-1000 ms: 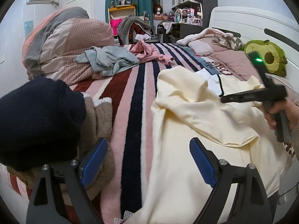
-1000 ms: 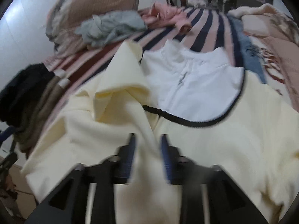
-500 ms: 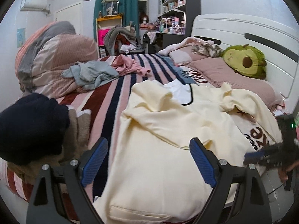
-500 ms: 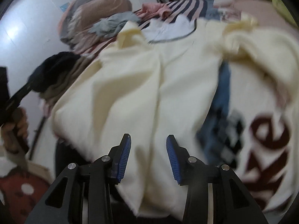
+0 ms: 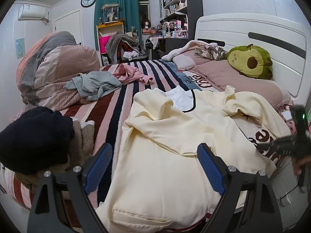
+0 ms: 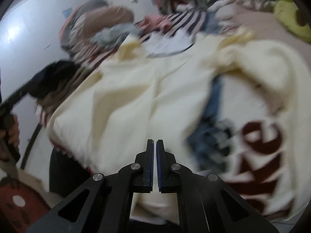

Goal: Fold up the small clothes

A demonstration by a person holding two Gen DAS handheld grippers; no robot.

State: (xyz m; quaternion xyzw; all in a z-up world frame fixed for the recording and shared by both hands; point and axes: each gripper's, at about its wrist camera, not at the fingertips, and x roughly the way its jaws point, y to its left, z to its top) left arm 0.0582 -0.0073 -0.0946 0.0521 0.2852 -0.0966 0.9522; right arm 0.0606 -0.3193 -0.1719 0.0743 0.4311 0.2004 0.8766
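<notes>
The left gripper (image 5: 154, 168) is held wide apart, empty, angled down over the cream garment (image 5: 175, 155) spread on the striped bed (image 5: 124, 89). The right gripper (image 6: 155, 147) is pressed closed, gripping nothing. At 3 o'clock, it is cut off and blurred.

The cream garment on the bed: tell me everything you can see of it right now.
The cream garment is pale yellow, soft, matte cloth with a white collar panel edged in dark piping. It lies spread and rumpled across the striped blanket, one sleeve folded over its front, the other bunched toward the pillows, and its hem hangs over the near bed edge. A flat pocket shows near the hem. Neither tongs hold it: the left tongs stand open above it, and the right tongs are shut and empty.
</notes>
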